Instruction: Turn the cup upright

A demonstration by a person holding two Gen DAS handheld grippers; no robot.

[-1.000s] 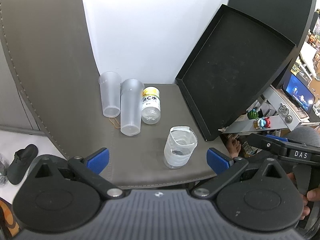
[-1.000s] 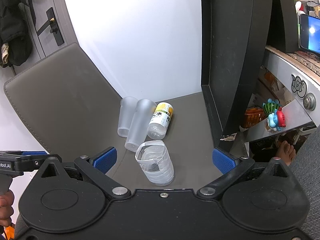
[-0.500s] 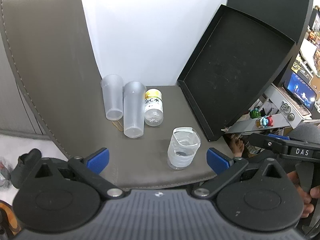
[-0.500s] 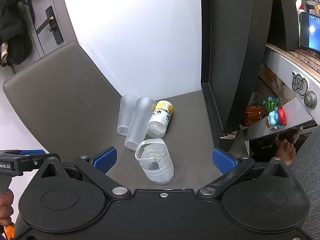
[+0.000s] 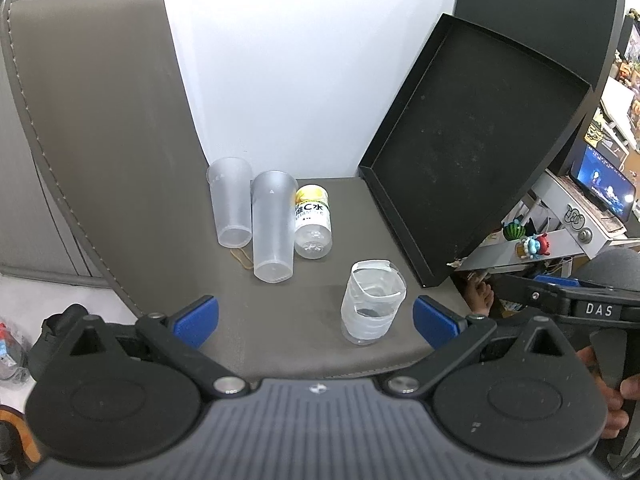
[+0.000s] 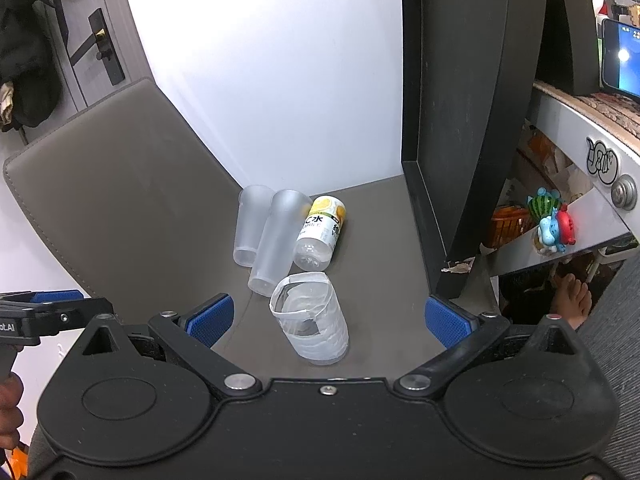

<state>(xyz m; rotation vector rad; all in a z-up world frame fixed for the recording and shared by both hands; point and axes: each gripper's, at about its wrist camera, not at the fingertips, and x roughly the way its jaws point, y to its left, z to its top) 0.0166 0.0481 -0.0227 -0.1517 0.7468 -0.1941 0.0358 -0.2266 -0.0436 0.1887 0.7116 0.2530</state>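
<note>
A short clear plastic cup [image 5: 373,301] stands upright with its mouth up near the front of the grey chair seat [image 5: 352,220]; it also shows in the right wrist view [image 6: 309,320]. Two tall frosted cups [image 5: 272,226] [image 5: 231,207] lie side by side on the seat farther back, also in the right wrist view [image 6: 278,236]. My left gripper [image 5: 315,318] is open and empty, to the left of the short cup. My right gripper [image 6: 329,320] is open and empty, with the short cup between its fingertips, not touched.
A small bottle with a yellow and white label [image 5: 312,220] lies beside the frosted cups. A black tray [image 5: 472,148] leans upright at the seat's right edge. The chair back [image 5: 92,120] rises on the left. A shelf with small toys [image 6: 552,222] is on the right.
My left gripper has drawn back and up a little, so the cups look smaller and farther. The right gripper has barely moved. The cups have not moved.
</note>
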